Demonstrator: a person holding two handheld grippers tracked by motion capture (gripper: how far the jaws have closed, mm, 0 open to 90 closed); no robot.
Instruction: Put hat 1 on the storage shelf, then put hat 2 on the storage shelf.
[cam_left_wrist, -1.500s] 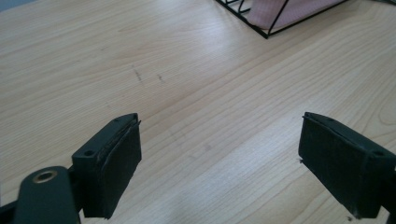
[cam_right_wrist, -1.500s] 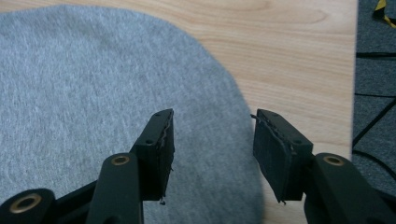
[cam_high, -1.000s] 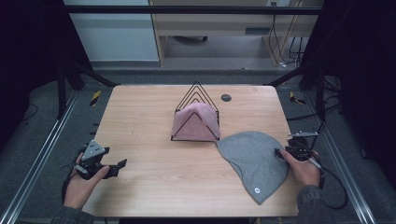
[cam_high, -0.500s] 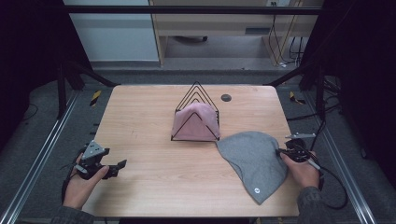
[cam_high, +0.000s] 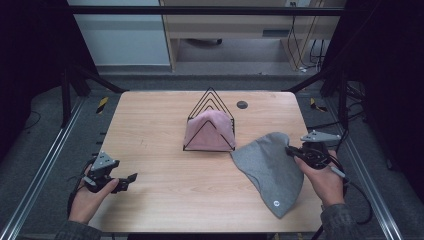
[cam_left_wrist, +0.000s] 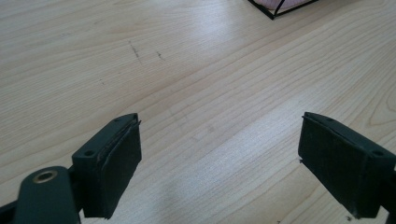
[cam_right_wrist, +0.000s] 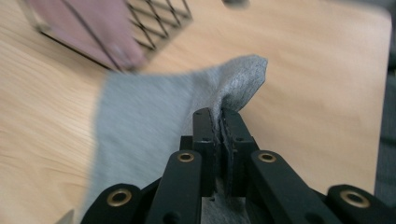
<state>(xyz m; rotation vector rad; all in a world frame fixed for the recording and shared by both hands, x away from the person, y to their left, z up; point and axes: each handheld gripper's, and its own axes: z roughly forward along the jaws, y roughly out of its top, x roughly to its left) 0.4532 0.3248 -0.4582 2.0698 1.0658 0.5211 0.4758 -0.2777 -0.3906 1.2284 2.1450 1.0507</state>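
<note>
A grey knit hat (cam_high: 267, 165) lies on the right of the wooden table (cam_high: 150, 130). My right gripper (cam_high: 290, 151) is shut on its right edge and holds that edge raised off the wood. In the right gripper view the grey fabric (cam_right_wrist: 154, 116) is pinched between the closed jaws of that gripper (cam_right_wrist: 218, 116). A pink hat (cam_high: 210, 131) is draped over a black wire rack (cam_high: 210, 100) at the table's middle. My left gripper (cam_high: 131, 177) rests near the front left edge. It stands open over bare wood, with nothing between its pads (cam_left_wrist: 116, 158).
A small dark round disc (cam_high: 242, 104) sits behind the rack. In the right gripper view the rack (cam_right_wrist: 159, 18) and the pink hat (cam_right_wrist: 93, 28) lie beyond the grey hat. Metal frame rails run along both sides of the table.
My right gripper has closed on the grey hat's right edge and risen, lifting that edge off the table. The left hand has stayed put.
</note>
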